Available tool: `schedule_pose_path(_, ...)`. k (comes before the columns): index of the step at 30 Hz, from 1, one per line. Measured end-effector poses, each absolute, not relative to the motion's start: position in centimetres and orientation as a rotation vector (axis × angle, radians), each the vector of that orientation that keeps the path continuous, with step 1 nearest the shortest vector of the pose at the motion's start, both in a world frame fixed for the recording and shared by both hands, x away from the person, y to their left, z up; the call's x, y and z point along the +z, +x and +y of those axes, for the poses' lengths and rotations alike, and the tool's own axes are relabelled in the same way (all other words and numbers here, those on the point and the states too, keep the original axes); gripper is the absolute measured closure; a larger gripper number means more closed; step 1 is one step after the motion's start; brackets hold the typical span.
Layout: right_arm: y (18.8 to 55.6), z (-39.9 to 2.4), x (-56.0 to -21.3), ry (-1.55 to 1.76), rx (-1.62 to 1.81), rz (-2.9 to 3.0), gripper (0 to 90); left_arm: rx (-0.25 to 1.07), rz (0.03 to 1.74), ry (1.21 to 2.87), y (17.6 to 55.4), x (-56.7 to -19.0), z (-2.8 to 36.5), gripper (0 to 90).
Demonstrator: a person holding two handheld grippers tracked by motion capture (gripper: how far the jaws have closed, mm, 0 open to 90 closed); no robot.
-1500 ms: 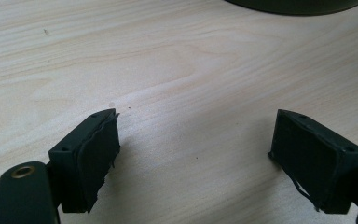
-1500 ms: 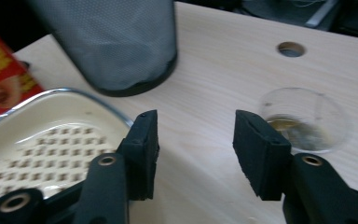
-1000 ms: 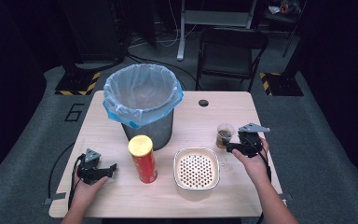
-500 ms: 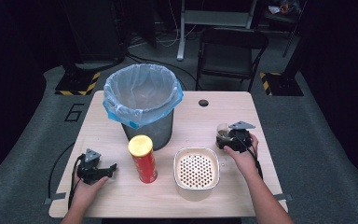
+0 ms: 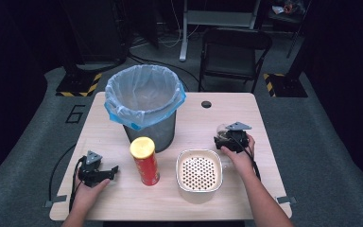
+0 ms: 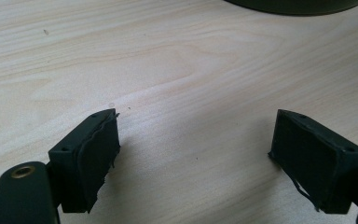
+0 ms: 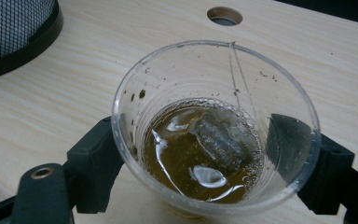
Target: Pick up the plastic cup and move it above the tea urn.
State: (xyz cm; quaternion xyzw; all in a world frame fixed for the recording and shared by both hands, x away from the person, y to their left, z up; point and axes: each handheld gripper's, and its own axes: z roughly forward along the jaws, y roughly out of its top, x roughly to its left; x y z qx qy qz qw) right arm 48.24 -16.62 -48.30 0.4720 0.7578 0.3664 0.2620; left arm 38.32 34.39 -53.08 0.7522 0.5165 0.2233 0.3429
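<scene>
The high view looks forward and down from above the person's side onto the whole pale wooden desk point(image 5: 264, 123), far enough back to take in the floor around it. The left gripper view sits low and very close to the desk, looking along the left tool point(image 6: 193, 154) at bare wood grain. The right gripper view looks down, close up, along the right tool point(image 7: 205, 163) into a clear plastic cup of brown liquid point(image 7: 214, 135). It shares with the high view that cup point(image 5: 223, 131) and the round hole in the desk point(image 7: 224, 15) point(image 5: 206, 104).
</scene>
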Motion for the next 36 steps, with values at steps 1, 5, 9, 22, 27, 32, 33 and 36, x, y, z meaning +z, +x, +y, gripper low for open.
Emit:
schedule_pose_path(1, 48.3, -16.6, -48.3, 1.269, 0.995, 2.048, 21.6, 0.580, 1.342, 1.955, 38.3, -53.1, 34.4, 14.9)
schedule_pose_path(5, 48.5, -16.4, -48.5, 1.256, 1.005, 2.050, 26.7, 0.581, 1.342, 1.955, 38.3, -53.1, 34.4, 14.9)
schedule_pose_path(9, 48.8, -16.5, -48.5, 1.282, 1.045, 2.039, 26.9, 0.586, 1.340, 1.960, 38.3, -53.1, 34.4, 14.9)
schedule_pose_path(22, 48.4, -16.0, -48.2, 1.232, 1.050, 2.067, 31.9, 0.587, 1.340, 1.962, 38.3, -53.1, 34.4, 14.9)
schedule_pose_path(27, 48.1, -15.7, -48.0, 1.183, 1.041, 2.084, 34.7, 0.587, 1.339, 1.962, 38.3, -53.1, 34.4, 14.9)
schedule_pose_path(32, 48.0, -15.7, -47.9, 1.144, 1.061, 2.088, 35.0, 0.587, 1.340, 1.962, 38.3, -53.1, 34.4, 14.9)
schedule_pose_path(33, 47.9, -15.7, -47.8, 1.136, 1.065, 2.087, 35.1, 0.587, 1.340, 1.961, 38.3, -53.1, 34.4, 14.9)
schedule_pose_path(36, 47.9, -15.7, -47.7, 1.116, 1.068, 2.091, 35.2, 0.587, 1.340, 1.961, 38.3, -53.1, 34.4, 14.9)
